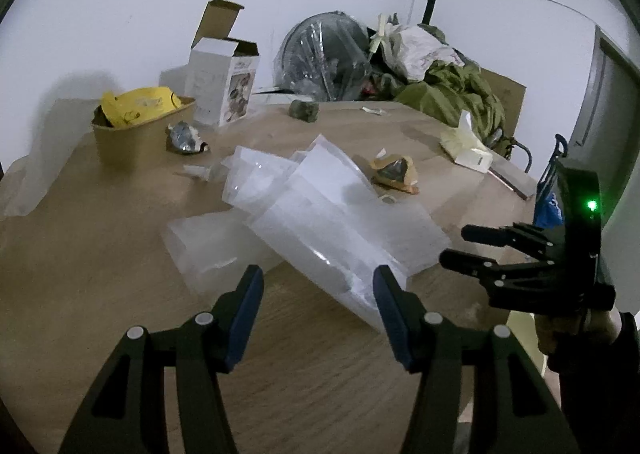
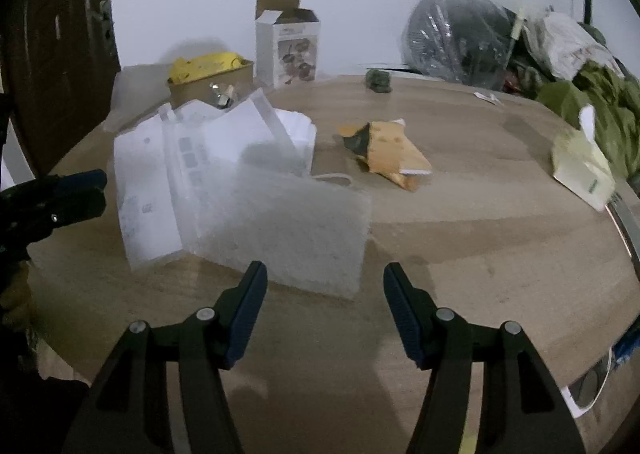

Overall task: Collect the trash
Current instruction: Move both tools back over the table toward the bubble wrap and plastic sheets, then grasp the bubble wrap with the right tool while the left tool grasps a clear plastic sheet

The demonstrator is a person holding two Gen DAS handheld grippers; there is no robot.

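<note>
A heap of clear and white plastic bags (image 1: 320, 214) lies mid-table; it also shows in the right wrist view (image 2: 240, 190). My left gripper (image 1: 318, 282) is open just short of its near edge, touching nothing. My right gripper (image 2: 324, 278) is open and empty, near the frosted bag's front corner; it shows at the right in the left wrist view (image 1: 460, 244). An orange crumpled wrapper (image 2: 388, 154) lies beyond the bags. A brown bin (image 1: 136, 134) with yellow trash stands at the back left, with a foil scrap (image 1: 184, 138) beside it.
An open white carton (image 1: 224, 82) stands at the back. A plastic-wrapped fan (image 1: 324, 54), green cloth (image 1: 452, 94) and a tissue pack (image 2: 580, 166) crowd the back right. A small dark green lump (image 2: 378, 80) sits near the far table edge.
</note>
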